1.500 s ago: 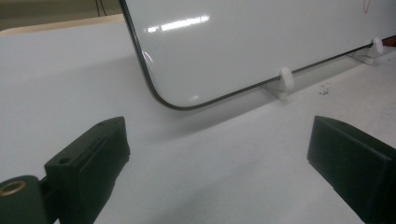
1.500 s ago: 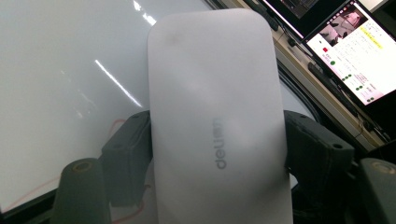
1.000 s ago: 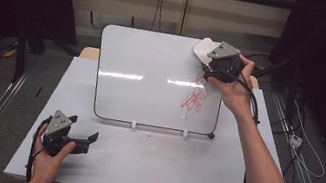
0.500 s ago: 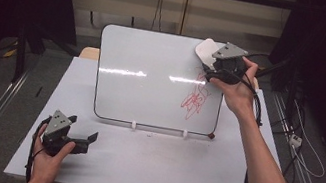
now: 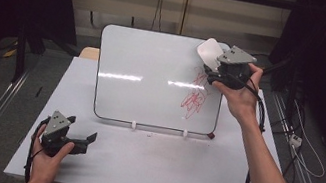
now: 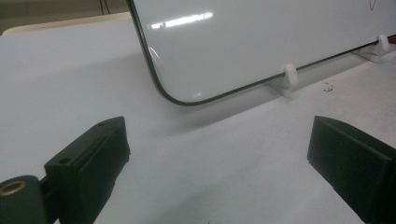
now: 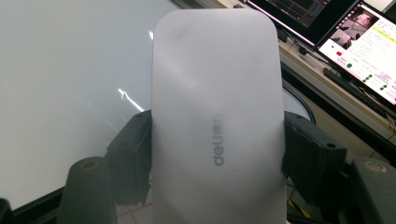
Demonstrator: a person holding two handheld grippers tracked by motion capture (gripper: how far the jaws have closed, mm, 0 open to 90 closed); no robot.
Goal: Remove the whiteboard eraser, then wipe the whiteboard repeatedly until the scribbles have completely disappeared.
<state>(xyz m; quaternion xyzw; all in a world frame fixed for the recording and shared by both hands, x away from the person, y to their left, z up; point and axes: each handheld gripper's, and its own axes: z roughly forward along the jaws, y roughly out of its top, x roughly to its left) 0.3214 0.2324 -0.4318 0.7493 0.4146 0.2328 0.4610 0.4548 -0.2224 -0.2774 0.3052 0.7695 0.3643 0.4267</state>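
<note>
On white table (image 5: 137,168), whiteboard (image 5: 148,78) standing. Clamping white eraser (image 7: 217,116) between jaws of right gripper (image 5: 213,70), just above red scribble (image 5: 194,97). Keeping left gripper (image 6: 219,154) apart, resting before board.

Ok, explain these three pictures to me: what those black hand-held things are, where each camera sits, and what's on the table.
A person holds a two-jaw gripper in each hand. The high view looks down from above; the other two cameras ride on the grippers.

On the white table a whiteboard leans on clips, with red scribbles near its right edge.

The right gripper is shut on a white eraser held at the board's top right corner. The left gripper rests on the table, jaws open, holding nothing.
</note>
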